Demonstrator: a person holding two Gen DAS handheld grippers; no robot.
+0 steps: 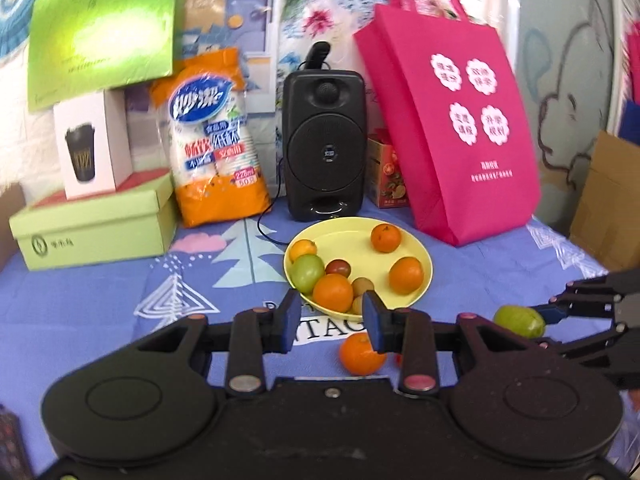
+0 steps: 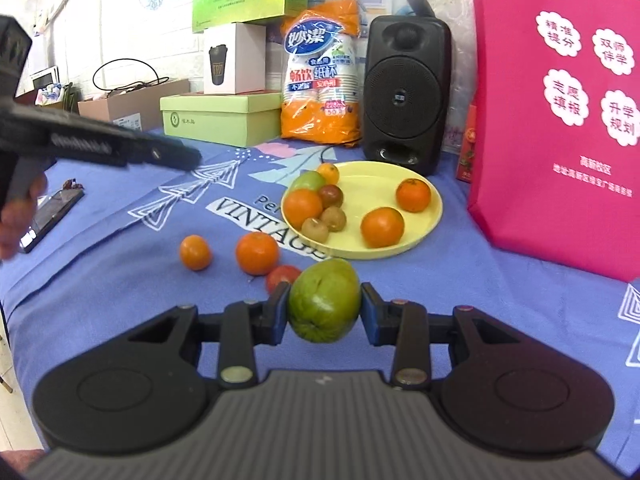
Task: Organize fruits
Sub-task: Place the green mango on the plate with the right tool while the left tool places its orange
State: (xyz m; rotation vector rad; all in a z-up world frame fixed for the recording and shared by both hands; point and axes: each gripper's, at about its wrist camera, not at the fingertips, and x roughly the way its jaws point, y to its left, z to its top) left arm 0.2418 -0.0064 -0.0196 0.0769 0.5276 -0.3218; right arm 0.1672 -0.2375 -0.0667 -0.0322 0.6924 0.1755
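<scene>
Plate (image 2: pixel 372 188), one. Orange (image 2: pixel 382 227), six: four on the plate, two on the cloth (image 2: pixel 120 280) at its 8 o'clock. Green fruit (image 2: pixel 324 306), two: one at the plate's 10 o'clock edge, one off it at 6 o'clock. Brown fruit (image 2: pixel 334 218), two. Dark red fruit (image 2: pixel 331 195), one. Red fruit (image 2: pixel 283 276), one.

"VINTAGE" on blue tablecloth (image 2: pixel 120 280)
</scene>
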